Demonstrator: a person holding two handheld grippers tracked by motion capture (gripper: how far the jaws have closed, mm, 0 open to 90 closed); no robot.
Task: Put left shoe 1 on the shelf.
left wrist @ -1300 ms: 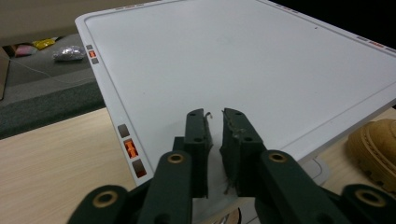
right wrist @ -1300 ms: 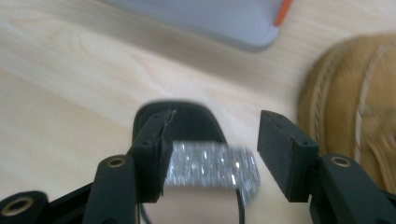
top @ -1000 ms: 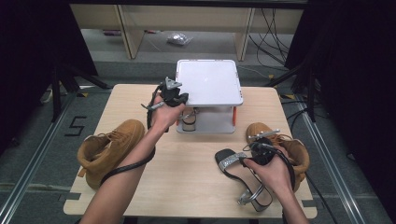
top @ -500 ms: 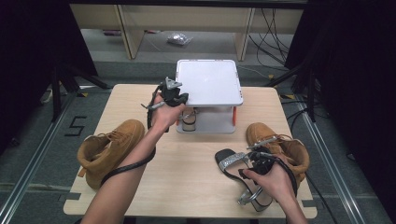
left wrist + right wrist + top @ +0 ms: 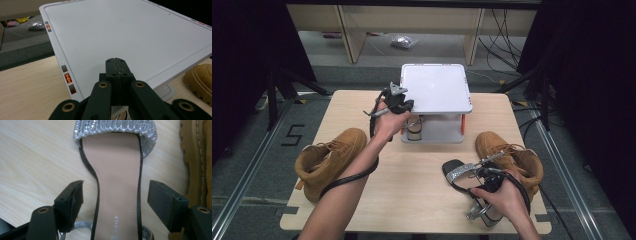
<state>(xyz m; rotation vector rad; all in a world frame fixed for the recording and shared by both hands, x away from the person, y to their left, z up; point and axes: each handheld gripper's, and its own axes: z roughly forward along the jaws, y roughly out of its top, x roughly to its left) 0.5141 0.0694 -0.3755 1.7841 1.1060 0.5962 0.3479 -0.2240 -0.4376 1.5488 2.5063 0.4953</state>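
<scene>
A sandal (image 5: 117, 182) with a silver sequinned strap and a tan insole lies flat on the wooden table (image 5: 422, 190), near the front right. My right gripper (image 5: 116, 195) straddles its middle. The jaws have just been opening, and both pads now stand off the sandal's edges. From above, the right gripper (image 5: 477, 180) sits over the sandal (image 5: 460, 173) in the person's hand. My left gripper (image 5: 117, 75) is shut on nothing and hovers at the near left edge of a white raised platform (image 5: 125, 32). In the high view, that left gripper (image 5: 396, 101) is beside the platform (image 5: 437, 87).
A tan boot (image 5: 329, 160) lies at the front left and its pair (image 5: 512, 155) just right of the sandal, close to my right hand. Another sandal (image 5: 414, 131) stands under the platform. A black cable (image 5: 352, 177) loops along the left forearm.
The right gripper's jaws have spread apart off the sandal, and the right hand has shifted slightly toward the near edge. The left gripper has stayed in place.
</scene>
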